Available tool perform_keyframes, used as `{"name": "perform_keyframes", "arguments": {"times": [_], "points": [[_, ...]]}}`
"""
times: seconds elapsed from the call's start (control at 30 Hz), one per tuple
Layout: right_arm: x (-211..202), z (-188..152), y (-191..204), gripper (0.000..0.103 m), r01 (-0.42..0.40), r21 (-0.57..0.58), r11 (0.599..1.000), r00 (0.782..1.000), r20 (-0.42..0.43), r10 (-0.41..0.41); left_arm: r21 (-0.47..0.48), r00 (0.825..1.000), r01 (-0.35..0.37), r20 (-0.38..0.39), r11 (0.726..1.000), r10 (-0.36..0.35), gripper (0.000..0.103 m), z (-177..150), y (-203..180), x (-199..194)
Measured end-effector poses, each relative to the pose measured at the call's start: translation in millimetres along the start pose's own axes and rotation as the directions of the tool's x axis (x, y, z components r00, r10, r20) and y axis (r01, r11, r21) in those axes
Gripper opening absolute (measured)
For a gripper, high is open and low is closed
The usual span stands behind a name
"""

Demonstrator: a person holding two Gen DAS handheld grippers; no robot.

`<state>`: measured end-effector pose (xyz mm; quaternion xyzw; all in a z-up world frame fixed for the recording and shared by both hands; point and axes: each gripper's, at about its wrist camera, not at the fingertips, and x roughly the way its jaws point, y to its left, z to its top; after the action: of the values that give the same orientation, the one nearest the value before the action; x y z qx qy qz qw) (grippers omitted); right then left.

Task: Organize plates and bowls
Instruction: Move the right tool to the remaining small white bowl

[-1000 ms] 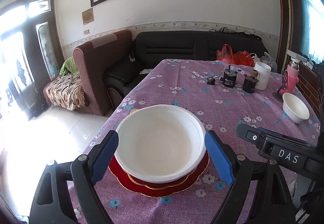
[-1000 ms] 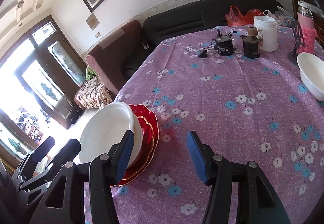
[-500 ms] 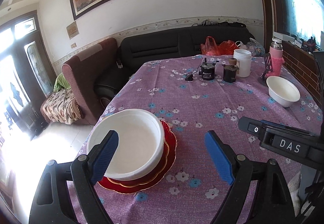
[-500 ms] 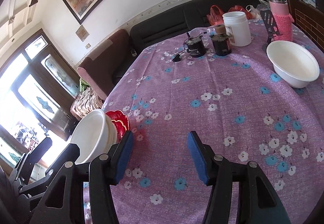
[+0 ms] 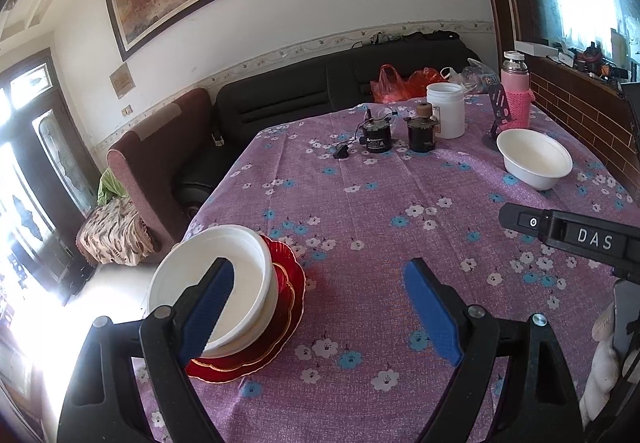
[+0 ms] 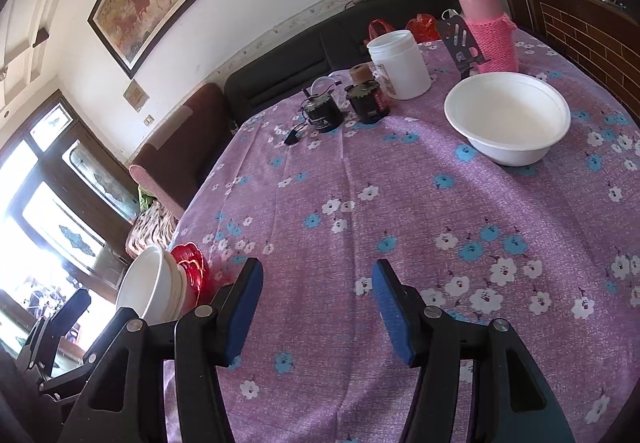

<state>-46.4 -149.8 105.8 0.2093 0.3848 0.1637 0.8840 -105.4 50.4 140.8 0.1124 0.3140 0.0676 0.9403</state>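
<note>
Readable text: one marking only

White capital letters "DAS" are showing on the black gripper body (image 5: pixel 592 241) reaching in from the right edge of the left wrist view, beside a small round white symbol. Labels on the two small dark jars (image 5: pixel 375 141) and on the white tub (image 6: pixel 400 63) are appearing too small and blurred to read.

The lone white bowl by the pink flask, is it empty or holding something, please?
Empty: the lone white bowl stands upright on the tablecloth, its bare white inside fully visible.
</note>
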Motion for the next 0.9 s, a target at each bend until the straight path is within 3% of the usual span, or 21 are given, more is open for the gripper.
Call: {"name": "perform_keyframes", "arguments": {"times": [0.13, 0.23, 0.37, 0.57, 0.77, 0.9], "points": [[-6, 3, -16, 0.061, 0.025, 0.021, 0.999, 1.0, 0.011, -0.025, 0.007, 1.0, 0.019, -0.005, 1.0, -0.019, 0.087, -1, -5, 2], [-14, 5, -34, 0.061, 0.052, 0.041, 0.998, 0.998, 0.022, -0.053, 0.002, 0.996, 0.083, -0.034, 0.997, -0.083, 0.087, -3, -11, 6], [-30, 8, -69, 0.061, 0.122, 0.089, 0.989, 0.991, 0.042, -0.126, -0.022, 0.972, 0.213, -0.098, 0.977, -0.214, 0.087, -6, -27, 24], [-59, 19, -121, 0.061, 0.251, 0.168, 0.953, 0.963, 0.057, -0.263, -0.068, 0.933, 0.322, -0.149, 0.944, -0.328, 0.087, -19, -56, 59], [-63, 35, -137, 0.061, 0.292, 0.2, 0.935, 0.946, 0.082, -0.313, -0.151, 0.916, 0.343, -0.165, 0.927, -0.365, 0.087, -33, -58, 91], [-46, 49, -142, 0.061, 0.287, 0.23, 0.93, 0.945, 0.089, -0.313, -0.165, 0.921, 0.333, -0.156, 0.928, -0.358, 0.087, -39, -56, 105]]}}
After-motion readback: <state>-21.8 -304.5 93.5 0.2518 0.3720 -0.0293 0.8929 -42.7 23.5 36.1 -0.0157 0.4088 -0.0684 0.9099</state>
